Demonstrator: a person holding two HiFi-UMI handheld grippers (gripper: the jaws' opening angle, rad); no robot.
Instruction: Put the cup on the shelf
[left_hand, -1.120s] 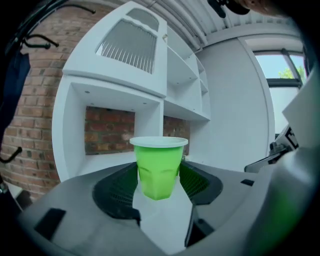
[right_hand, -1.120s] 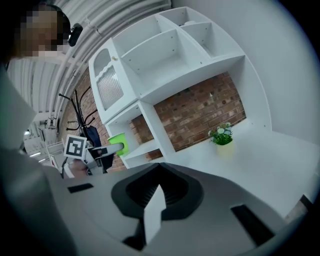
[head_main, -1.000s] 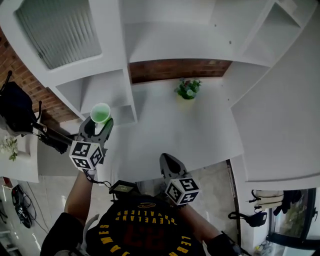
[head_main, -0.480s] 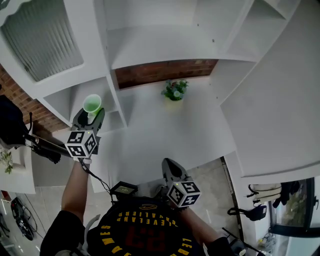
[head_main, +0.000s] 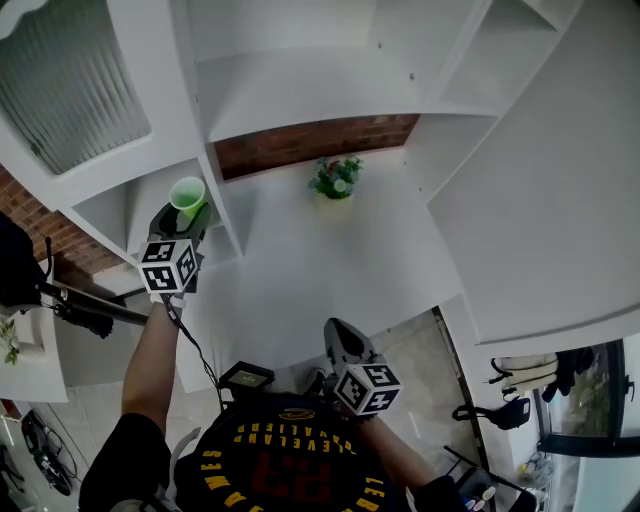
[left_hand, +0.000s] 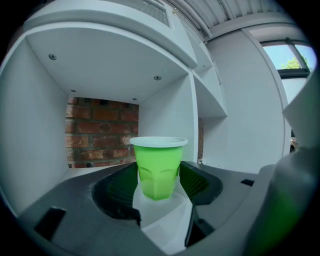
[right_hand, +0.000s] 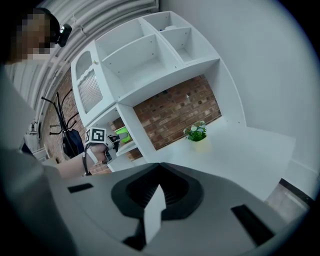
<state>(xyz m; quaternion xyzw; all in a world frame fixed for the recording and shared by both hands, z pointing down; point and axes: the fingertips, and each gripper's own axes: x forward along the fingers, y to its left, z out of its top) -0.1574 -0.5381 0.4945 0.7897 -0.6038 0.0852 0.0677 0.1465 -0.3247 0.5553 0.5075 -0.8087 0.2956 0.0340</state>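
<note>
Right gripper (right_hand: 157, 194): jaws pressed together, nothing between, low by person's torso. Left gripper (head_main: 182, 222): jaws clamped on green cup (left_hand: 158, 167), upright, at mouth of shelf compartment (left_hand: 42, 130). Beyond: brick wall (left_hand: 100, 132); potted plant (head_main: 335, 180) near back edge of white surface (head_main: 320, 275).

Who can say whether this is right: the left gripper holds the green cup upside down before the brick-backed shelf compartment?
Not quite: the green cup is upright, rim on top, as the left gripper view shows. The left gripper does hold it before the brick-backed shelf compartment.
</note>
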